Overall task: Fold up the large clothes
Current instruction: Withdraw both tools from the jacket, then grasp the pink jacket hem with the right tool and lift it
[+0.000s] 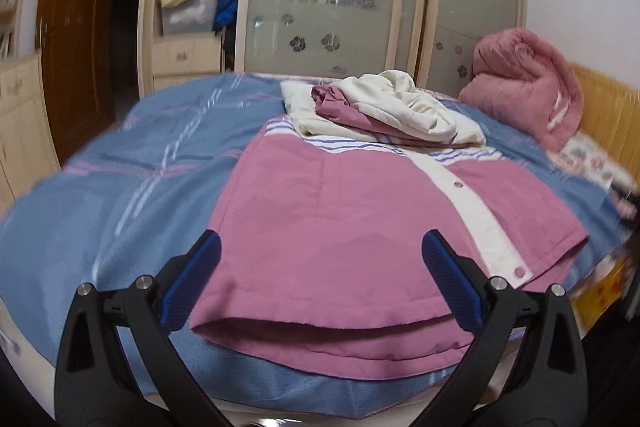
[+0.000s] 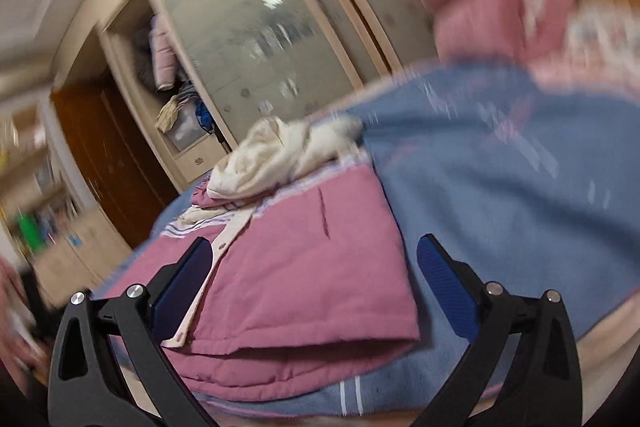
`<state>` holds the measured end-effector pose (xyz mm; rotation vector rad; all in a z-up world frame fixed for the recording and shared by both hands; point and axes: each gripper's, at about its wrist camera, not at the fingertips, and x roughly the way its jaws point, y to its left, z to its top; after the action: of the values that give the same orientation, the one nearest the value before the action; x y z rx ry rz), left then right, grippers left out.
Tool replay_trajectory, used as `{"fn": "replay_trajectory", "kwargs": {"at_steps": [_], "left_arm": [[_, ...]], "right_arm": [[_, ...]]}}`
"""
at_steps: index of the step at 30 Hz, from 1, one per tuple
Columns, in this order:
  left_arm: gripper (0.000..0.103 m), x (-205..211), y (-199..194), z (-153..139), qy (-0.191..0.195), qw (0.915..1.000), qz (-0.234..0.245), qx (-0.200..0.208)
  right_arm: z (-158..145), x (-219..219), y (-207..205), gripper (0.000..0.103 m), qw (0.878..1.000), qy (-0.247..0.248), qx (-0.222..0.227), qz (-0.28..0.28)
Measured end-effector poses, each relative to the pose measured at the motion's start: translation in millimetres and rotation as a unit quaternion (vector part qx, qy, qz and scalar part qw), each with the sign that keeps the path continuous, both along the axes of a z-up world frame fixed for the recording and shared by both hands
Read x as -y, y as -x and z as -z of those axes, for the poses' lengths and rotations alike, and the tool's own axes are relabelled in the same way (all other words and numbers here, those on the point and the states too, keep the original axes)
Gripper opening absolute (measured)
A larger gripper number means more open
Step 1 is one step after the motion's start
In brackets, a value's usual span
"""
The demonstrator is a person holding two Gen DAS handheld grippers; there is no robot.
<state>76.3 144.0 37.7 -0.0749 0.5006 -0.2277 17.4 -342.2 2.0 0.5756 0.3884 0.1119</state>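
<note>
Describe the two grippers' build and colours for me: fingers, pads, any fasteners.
Both match. The left gripper and right gripper each have two black, curved plastic arms with triangular cut-outs, silver round bolt heads at the pivots, and flat blue pads with a fine ribbed texture. No cables, markings or sleeves are visible.

So I'm running two matching grippers here: my left gripper [image 1: 320, 255] is showing black plastic arms with teardrop cutouts and round silver screws at the pivots. My right gripper [image 2: 314, 261] is looking the same, black frame and shiny bolts. Both are wearing ribbed blue pads [image 1: 448, 275] on the inner faces of the fingers [image 2: 444, 283].
</note>
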Motion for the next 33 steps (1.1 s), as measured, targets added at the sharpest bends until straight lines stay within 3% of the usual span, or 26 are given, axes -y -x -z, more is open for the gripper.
{"fn": "replay_trajectory", "kwargs": {"at_steps": [2, 6, 10, 14, 17, 27, 30, 33], "left_arm": [[0.101, -8, -3, -1, 0.039, 0.9992, 0.003, -0.005], [0.101, -5, -9, -3, 0.064, 0.9978, 0.014, -0.013], [0.101, 3, -8, -6, 0.067, 0.9974, 0.026, -0.007], [0.101, 7, -6, -7, 0.070, 0.9970, 0.033, -0.005], [0.101, 5, -5, -8, 0.075, 0.9967, 0.032, -0.005], [0.101, -11, -2, -2, 0.092, 0.9954, 0.018, -0.017], [0.101, -21, -2, 4, 0.115, 0.9928, 0.011, -0.031], [0.101, -40, 3, 12, 0.185, 0.9818, 0.005, -0.042]], "right_arm": [[22, 19, -8, 0.102, 0.997, -0.074, -0.023, -0.005], [50, 28, -12, 0.102, 0.989, -0.142, -0.045, -0.020], [73, 15, -16, 0.102, 0.982, -0.170, -0.069, -0.048], [78, -10, -7, 0.102, 0.982, -0.165, -0.052, -0.072], [85, -26, -2, 0.102, 0.974, -0.199, -0.043, -0.097], [86, -61, -9, 0.102, 0.963, -0.243, -0.044, -0.103], [82, -70, -13, 0.102, 0.959, -0.259, -0.039, -0.110], [80, -81, -20, 0.102, 0.950, -0.281, -0.042, -0.126]]}}
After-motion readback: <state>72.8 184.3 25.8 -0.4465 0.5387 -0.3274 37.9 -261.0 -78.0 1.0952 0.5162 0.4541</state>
